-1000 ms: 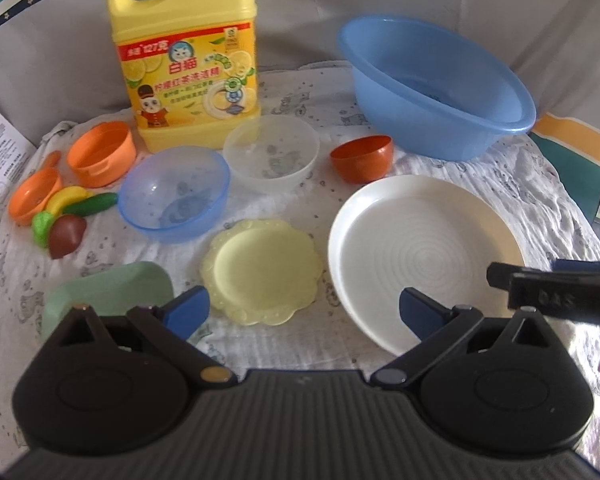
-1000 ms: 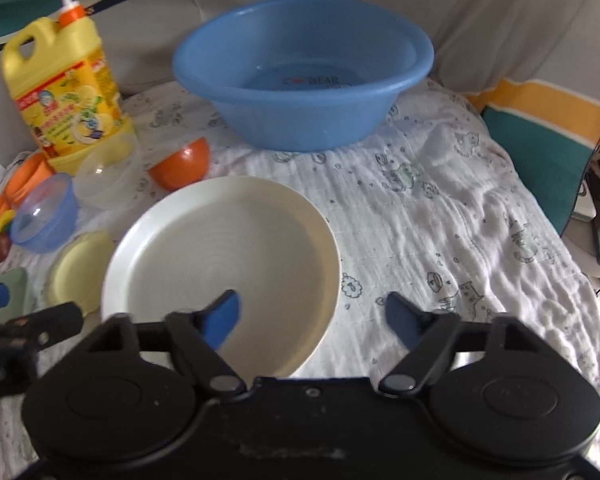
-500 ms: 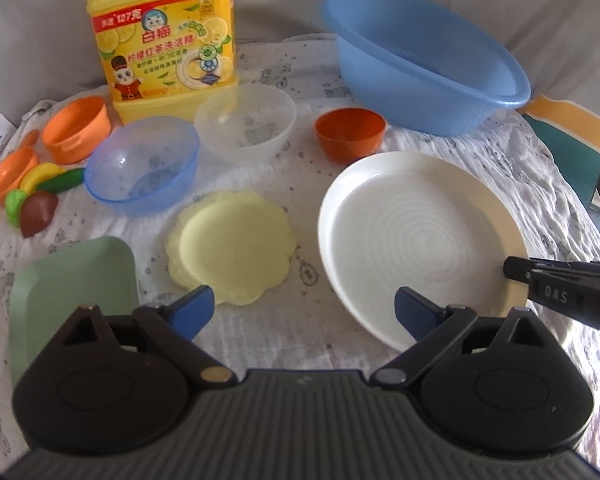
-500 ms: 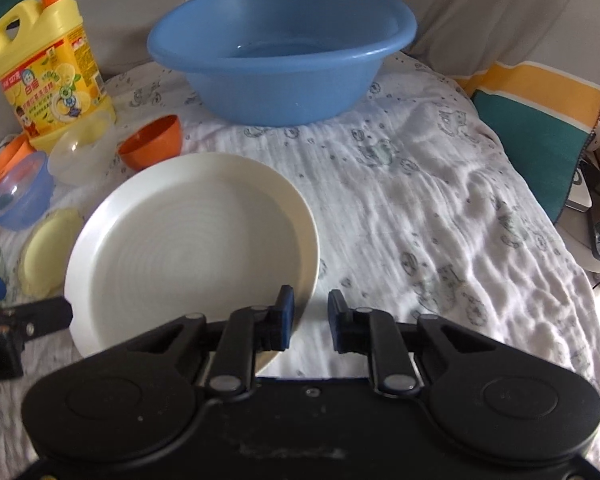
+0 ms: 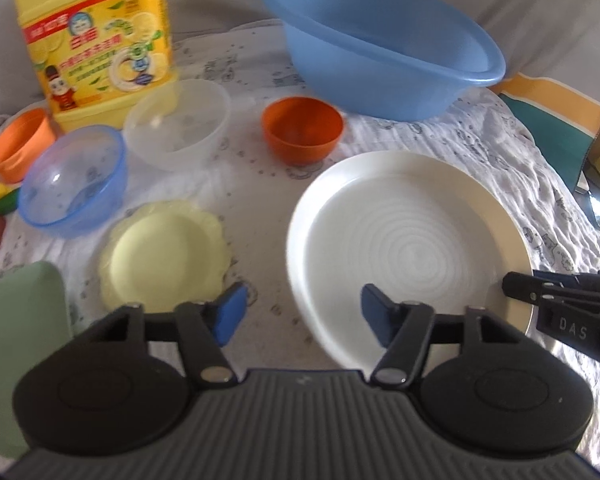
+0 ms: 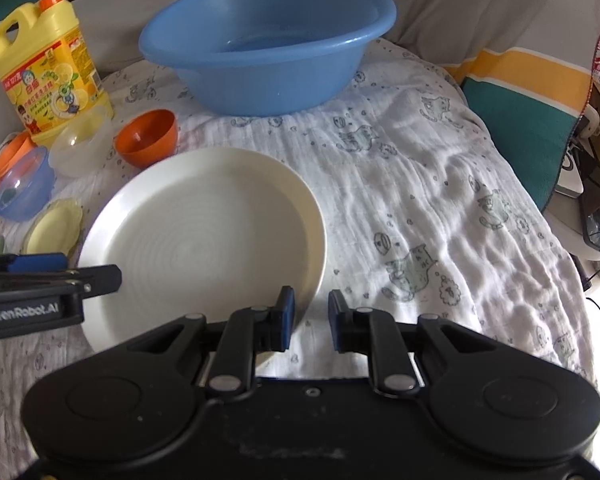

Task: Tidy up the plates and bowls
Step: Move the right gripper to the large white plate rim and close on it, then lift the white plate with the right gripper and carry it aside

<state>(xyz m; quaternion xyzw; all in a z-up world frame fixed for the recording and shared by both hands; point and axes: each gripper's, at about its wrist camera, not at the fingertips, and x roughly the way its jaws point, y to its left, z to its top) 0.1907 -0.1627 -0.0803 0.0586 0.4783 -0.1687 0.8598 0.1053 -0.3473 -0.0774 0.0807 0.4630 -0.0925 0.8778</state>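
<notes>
- Nothing looked stacked yet; every dish lay apart on the cloth point(image 6: 440, 200).
- The white plate point(image 5: 408, 248) sat at centre; the yellow plate point(image 5: 164, 256) lay at its 9 o'clock, the orange bowl point(image 5: 302, 128) at 11.
- The blue basin point(image 6: 268, 40), clear bowl point(image 5: 178, 122) and blue bowl point(image 5: 74, 186) appeared empty.
- The left gripper point(image 5: 302, 314) gaped wide, holding nothing.
- The right gripper point(image 6: 311, 322) stood narrowed at the white plate's near rim, with a gap left and nothing clamped.

A: Where does the left camera look from?
B: From just behind its own fingers, looking forward and down, close over the white plate point(image 5: 412, 248).
A: And the right one?
B: Same way, from the plate's other side. Both see the plate, the blue basin point(image 6: 268, 36) at the top, and the yellow bottle point(image 5: 96, 36) at upper left.
</notes>
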